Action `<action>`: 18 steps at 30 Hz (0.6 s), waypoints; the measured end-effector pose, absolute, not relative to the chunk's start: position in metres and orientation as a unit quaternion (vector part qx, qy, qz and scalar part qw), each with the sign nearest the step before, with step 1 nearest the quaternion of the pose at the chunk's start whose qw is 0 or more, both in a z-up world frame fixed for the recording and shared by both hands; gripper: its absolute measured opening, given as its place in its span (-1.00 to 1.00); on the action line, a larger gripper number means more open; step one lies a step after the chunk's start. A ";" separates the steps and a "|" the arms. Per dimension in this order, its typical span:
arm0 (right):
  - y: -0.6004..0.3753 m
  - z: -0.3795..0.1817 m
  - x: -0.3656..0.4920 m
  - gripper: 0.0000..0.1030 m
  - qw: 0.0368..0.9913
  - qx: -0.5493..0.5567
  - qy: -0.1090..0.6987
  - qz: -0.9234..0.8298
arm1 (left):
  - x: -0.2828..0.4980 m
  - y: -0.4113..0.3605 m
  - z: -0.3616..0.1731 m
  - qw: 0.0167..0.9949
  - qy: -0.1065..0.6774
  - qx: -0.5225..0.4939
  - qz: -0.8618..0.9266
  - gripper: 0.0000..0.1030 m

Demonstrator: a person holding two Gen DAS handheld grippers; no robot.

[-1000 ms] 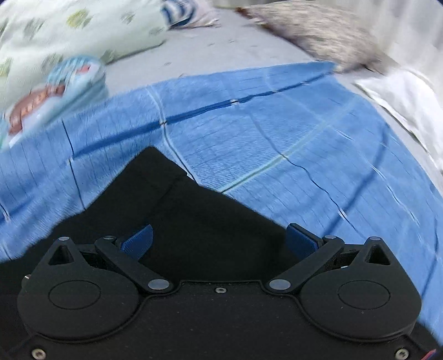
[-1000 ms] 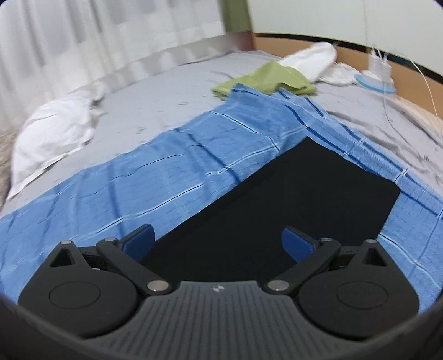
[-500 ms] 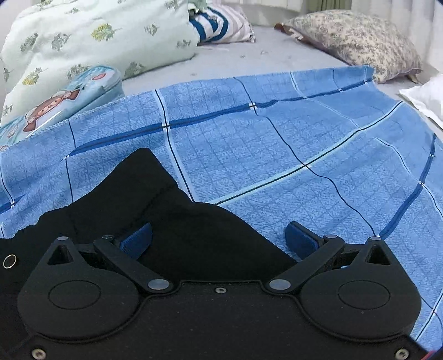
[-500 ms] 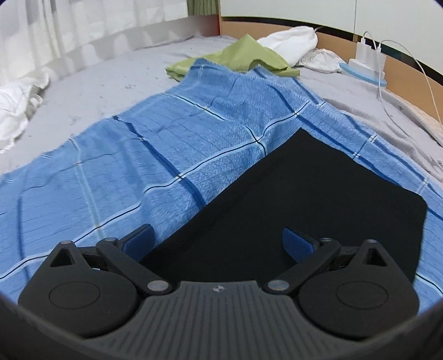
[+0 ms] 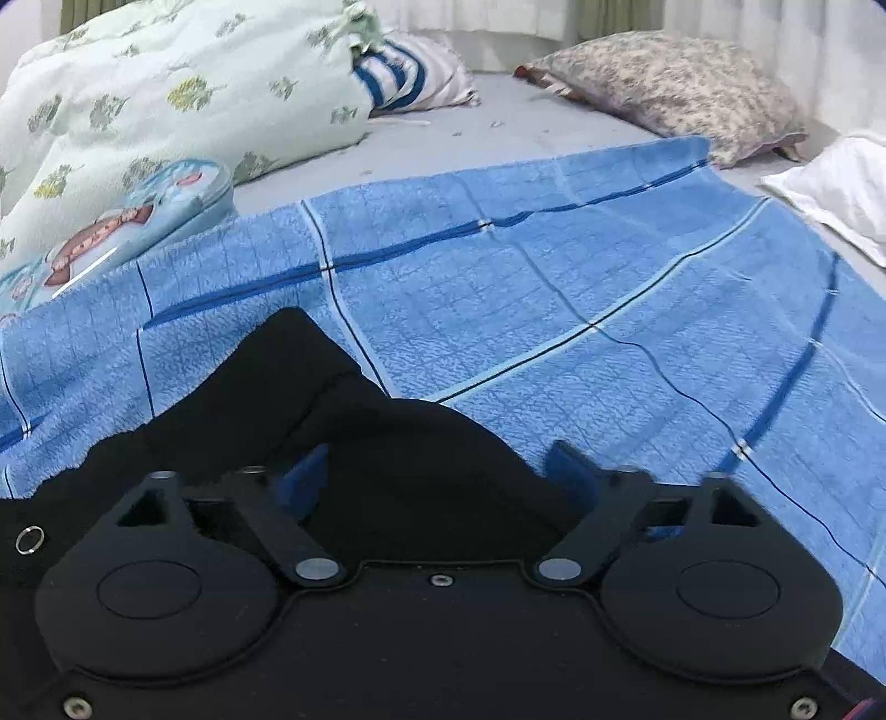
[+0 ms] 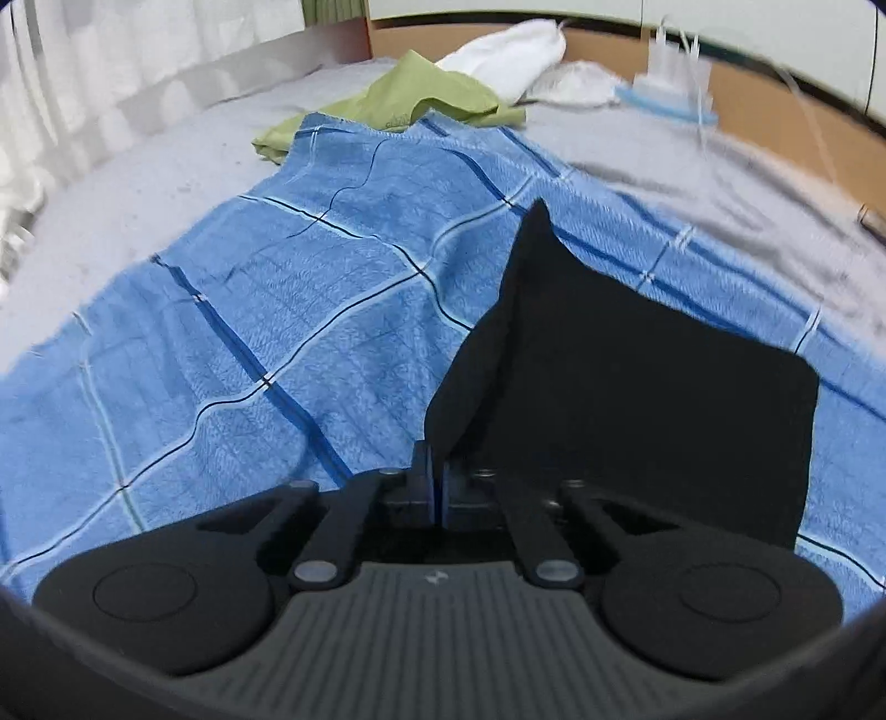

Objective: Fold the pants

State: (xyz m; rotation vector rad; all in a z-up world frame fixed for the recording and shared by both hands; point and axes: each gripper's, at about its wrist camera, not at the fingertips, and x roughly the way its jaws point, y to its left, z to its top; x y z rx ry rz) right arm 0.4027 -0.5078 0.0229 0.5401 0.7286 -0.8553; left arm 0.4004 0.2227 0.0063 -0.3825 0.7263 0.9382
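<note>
Black pants (image 5: 343, 426) lie on a blue checked blanket (image 5: 554, 299) on a bed. In the left wrist view my left gripper (image 5: 437, 471) is open, its blue-padded fingers straddling the waistband end of the pants. In the right wrist view my right gripper (image 6: 436, 476) is shut on the edge of the black pants (image 6: 637, 387) and lifts that edge into a raised pointed flap above the blanket (image 6: 277, 332).
A floral quilt (image 5: 138, 111), a cartoon pillow (image 5: 127, 232), a striped pillow (image 5: 410, 77) and a flowered pillow (image 5: 664, 83) lie at the bed's head. A green cloth (image 6: 410, 105), white cloths (image 6: 515, 50) and a charger with cables (image 6: 675, 83) lie past the blanket.
My right gripper has closed on the pants' edge and raised it into a flap. The left gripper stays open over the waistband, shifted slightly.
</note>
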 end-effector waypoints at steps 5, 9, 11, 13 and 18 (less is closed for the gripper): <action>-0.513 0.039 0.360 -0.95 0.830 0.267 0.325 -0.365 | 0.377 0.220 0.022 0.835 0.327 -0.203 0.393 -0.92; -0.518 0.056 0.319 -0.95 0.841 0.281 0.310 -0.343 | 0.349 0.219 0.042 0.851 0.314 -0.204 0.369 -0.95; -0.518 0.066 0.297 -0.95 0.846 0.285 0.301 -0.334 | 0.331 0.220 0.055 0.857 0.308 -0.207 0.357 -0.95; -0.516 0.076 0.273 -0.96 0.855 0.284 0.291 -0.322 | 0.310 0.222 0.069 0.864 0.302 -0.210 0.344 -0.95; -0.513 0.098 0.196 -0.96 0.869 0.296 0.268 -0.292 | 0.243 0.225 0.104 0.881 0.281 -0.210 0.316 -0.95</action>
